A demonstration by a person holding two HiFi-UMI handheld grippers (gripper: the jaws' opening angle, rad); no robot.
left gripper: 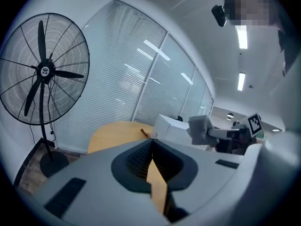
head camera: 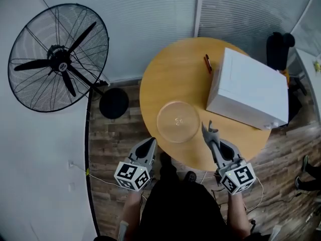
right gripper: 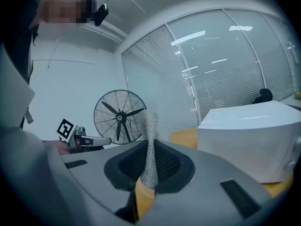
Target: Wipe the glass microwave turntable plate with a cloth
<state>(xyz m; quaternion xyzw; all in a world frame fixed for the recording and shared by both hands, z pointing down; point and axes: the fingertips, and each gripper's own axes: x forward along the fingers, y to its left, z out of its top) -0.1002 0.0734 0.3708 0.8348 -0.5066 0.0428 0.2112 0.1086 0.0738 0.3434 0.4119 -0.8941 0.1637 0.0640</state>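
Observation:
The clear glass turntable plate [head camera: 178, 121] lies flat on the round wooden table [head camera: 170, 79], near its front edge. My right gripper [head camera: 210, 130] hovers just right of the plate, shut on a grey mesh cloth [right gripper: 150, 145] that sticks up from between its jaws [right gripper: 149, 149]. The cloth [left gripper: 206, 128] also shows in the left gripper view as a pale wad. My left gripper [head camera: 150, 143] hangs off the table's front left edge, below the plate, with its jaws [left gripper: 151, 147] shut and nothing between them. Neither gripper view shows the plate.
A white microwave [head camera: 248, 89] takes up the table's right side, with a red-brown pen [head camera: 207, 63] beside it. A large black standing fan [head camera: 60, 59] stands on the floor at left. Blinds and glass walls run behind the table.

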